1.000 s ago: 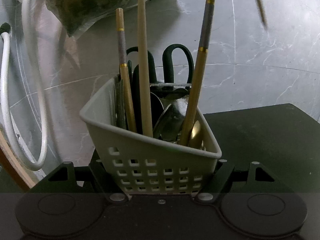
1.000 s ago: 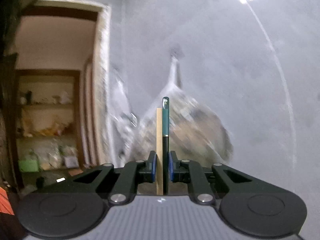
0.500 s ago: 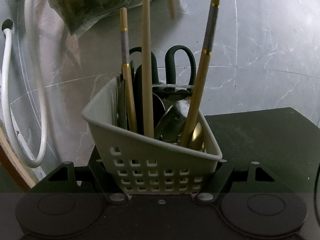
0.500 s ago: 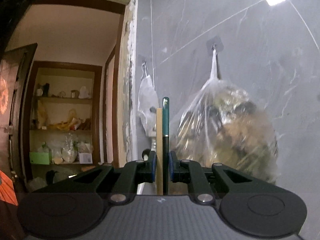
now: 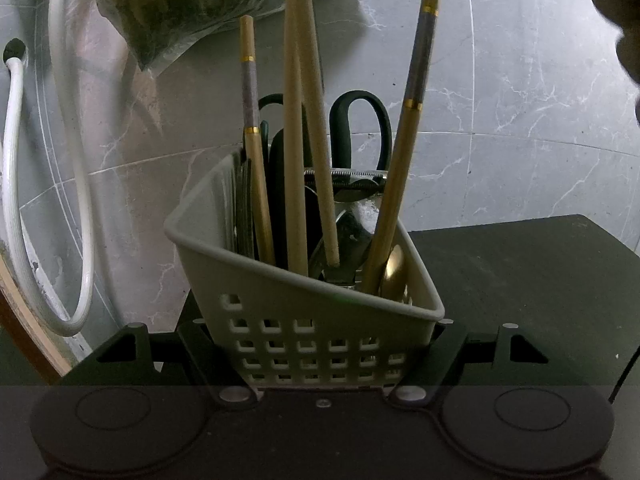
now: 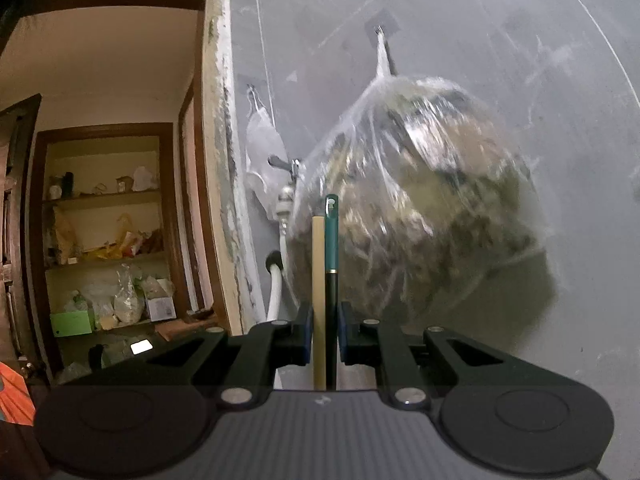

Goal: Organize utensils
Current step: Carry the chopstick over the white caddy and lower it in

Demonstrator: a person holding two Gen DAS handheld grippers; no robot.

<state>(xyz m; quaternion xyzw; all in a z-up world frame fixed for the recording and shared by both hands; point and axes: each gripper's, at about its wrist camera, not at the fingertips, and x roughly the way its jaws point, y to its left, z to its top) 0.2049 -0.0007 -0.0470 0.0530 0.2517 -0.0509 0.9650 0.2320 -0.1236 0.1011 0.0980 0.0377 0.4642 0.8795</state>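
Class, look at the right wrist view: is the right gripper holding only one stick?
No: the right gripper clamps a wooden chopstick and a teal-topped chopstick together.

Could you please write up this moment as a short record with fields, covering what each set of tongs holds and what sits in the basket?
left tongs: shut on the pale grey perforated plastic utensil basket
basket contents: two gold-banded chopsticks, two plain wooden chopsticks, black-handled scissors, metal spoons
right tongs: shut on a plain wooden chopstick and a dark chopstick with a teal top, both upright, side by side
background: clear plastic bag of greens hanging on a grey marble wall; white hose at left
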